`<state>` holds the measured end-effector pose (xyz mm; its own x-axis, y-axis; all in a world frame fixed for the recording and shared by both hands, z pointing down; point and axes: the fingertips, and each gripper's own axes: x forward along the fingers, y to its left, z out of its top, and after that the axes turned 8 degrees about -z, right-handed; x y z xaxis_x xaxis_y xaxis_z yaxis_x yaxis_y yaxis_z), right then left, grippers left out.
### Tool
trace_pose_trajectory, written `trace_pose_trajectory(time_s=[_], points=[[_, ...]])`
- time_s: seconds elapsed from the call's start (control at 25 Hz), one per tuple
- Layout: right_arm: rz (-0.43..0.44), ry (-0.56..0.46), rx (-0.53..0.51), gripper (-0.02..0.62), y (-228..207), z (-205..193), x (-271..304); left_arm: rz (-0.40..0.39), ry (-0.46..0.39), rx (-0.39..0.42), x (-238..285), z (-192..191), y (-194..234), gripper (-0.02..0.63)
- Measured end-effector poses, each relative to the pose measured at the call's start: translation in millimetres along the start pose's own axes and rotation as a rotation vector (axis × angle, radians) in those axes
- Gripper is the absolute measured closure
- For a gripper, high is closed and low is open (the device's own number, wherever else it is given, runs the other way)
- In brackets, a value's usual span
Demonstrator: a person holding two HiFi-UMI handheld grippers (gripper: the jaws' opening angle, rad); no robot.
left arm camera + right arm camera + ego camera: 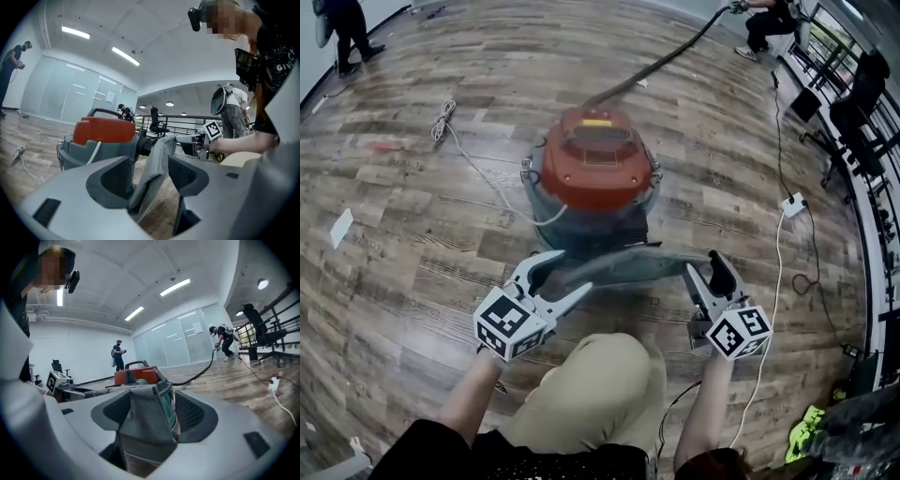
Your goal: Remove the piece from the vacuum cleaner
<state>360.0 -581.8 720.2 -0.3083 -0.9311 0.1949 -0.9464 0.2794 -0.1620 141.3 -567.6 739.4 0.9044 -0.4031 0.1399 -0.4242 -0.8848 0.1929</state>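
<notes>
The vacuum cleaner point(595, 173) has a red lid over a grey drum and stands on the wood floor ahead of me. In front of it a limp grey fabric piece point(623, 265) stretches from one gripper to the other. My left gripper point(558, 279) is open at the piece's left end. There the cloth point(157, 164) hangs loose between wide jaws point(147, 176). My right gripper point(708, 275) is open at the right end. That end of the fabric, with its green-rimmed part point(147, 420), sits between the spread jaws point(152, 416), which do not press on it.
A black hose point(661, 61) runs from the vacuum to a person at the far right. A white cord point(487, 178) trails left over the floor. At the right lie a power strip point(792, 204) and cables, with office chairs point(862, 84) behind. My tan-clad knee point(591, 394) is below.
</notes>
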Motion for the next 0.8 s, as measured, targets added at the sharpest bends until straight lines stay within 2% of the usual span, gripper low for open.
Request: trace_pose_trajectory(time_s=[0.12, 0.24, 0.28, 0.32, 0.4, 0.44, 0.8], points=[[0.059, -0.009, 0.002, 0.310, 11.2, 1.3, 10.4, -0.058, 0.021, 0.002, 7.6, -4.5, -7.8, 0.354], [0.068, 0.023, -0.045, 0.319, 17.5, -1.5, 9.7, -0.091, 0.025, -0.001, 12.1, -1.8, -15.0, 0.358], [0.053, 0.036, -0.065, 0.370, 16.5, -3.2, 7.3, -0.090, 0.028, 0.009, 12.2, -0.1, -16.8, 0.397], [0.039, 0.050, -0.077, 0.448, 15.4, -5.4, 4.1, -0.088, 0.031, 0.018, 11.7, 1.3, -18.4, 0.525], [0.036, 0.064, -0.066, 0.544, 16.5, -9.5, -2.0, -0.089, 0.029, 0.014, 10.7, 2.5, -20.6, 0.552], [0.039, 0.063, -0.054, 0.559, 18.5, -10.6, -4.6, -0.092, 0.027, 0.005, 10.4, 2.5, -21.1, 0.557], [0.070, 0.052, -0.024, 0.571, 38.9, -20.1, -31.0, -0.089, 0.005, -0.001, 5.6, 7.9, -33.3, 0.569]])
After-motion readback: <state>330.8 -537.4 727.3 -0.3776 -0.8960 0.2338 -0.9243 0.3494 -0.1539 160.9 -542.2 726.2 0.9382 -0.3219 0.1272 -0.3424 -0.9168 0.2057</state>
